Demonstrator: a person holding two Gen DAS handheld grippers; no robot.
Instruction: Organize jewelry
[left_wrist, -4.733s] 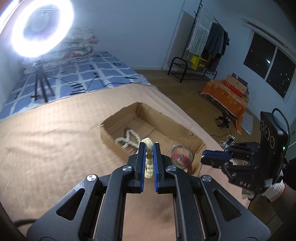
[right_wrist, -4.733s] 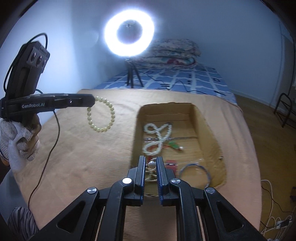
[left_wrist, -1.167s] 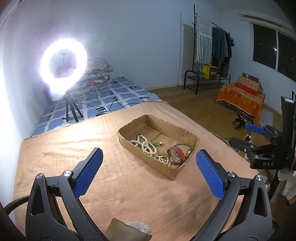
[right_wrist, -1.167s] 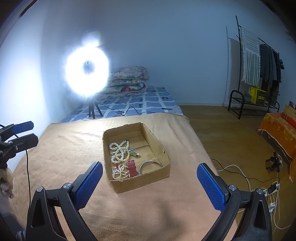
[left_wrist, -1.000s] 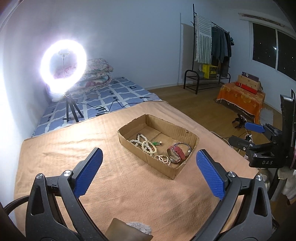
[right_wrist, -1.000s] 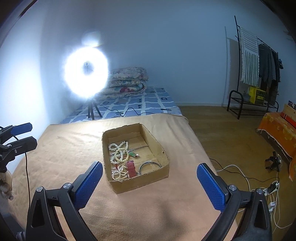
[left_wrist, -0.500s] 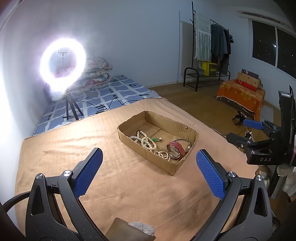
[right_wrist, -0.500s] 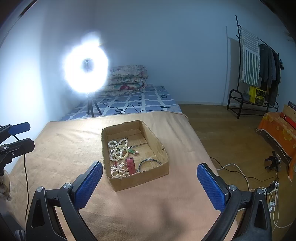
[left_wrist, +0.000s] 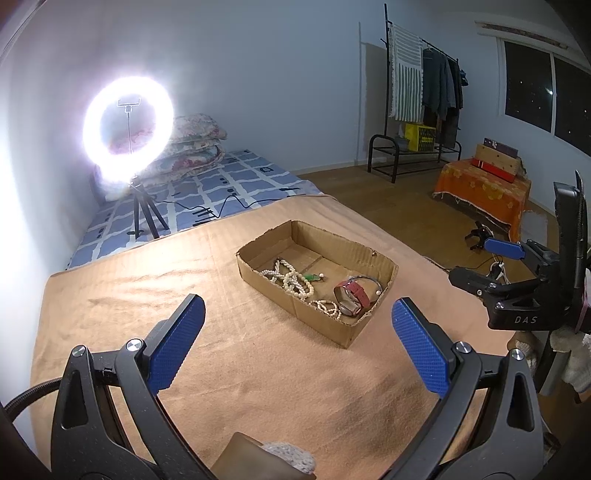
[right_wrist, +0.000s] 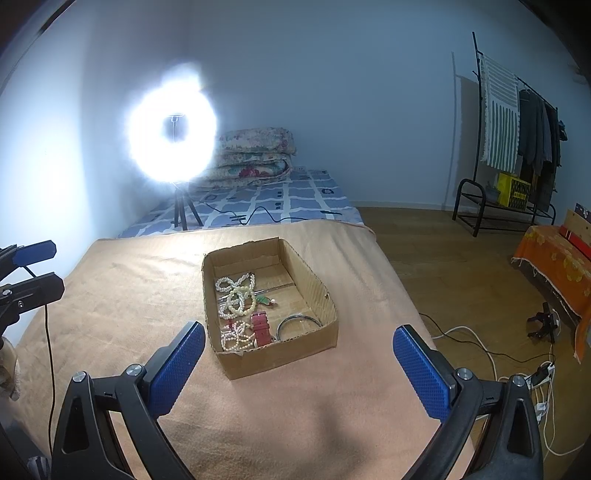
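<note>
Two grippers on my rig, both spread wide and carrying nothing. My left gripper (left_wrist: 295, 345) hangs above the tan blanket (left_wrist: 129, 295), its blue pads (left_wrist: 176, 342) far apart, short of the near corner of the box. My right gripper (right_wrist: 297, 365) is likewise fully parted, blue pads (right_wrist: 421, 373) flanking the near end of the box from above and behind.

One cardboard box (right_wrist: 314, 295), open-topped, shallow, resting on the blanket near its middle. Contents, all lying inside it:
- white bead necklace (right_wrist: 232, 282), looped, toward the far end;
- cream bead bracelet (right_wrist: 242, 302), overlapping the necklace;
- small green pendant (right_wrist: 263, 301) with a pearl, just beside the bracelet;
- red watch strap (right_wrist: 259, 328), at the near end;
- small white bead string (right_wrist: 236, 338), touching the strap;
- thin metal bangle (right_wrist: 297, 325), in the near right corner as my right camera sees it.

One ring light (left_wrist: 127, 127) on a tripod, lit, standing beyond the blanket on a blue checked mattress (left_wrist: 221, 184).
</note>
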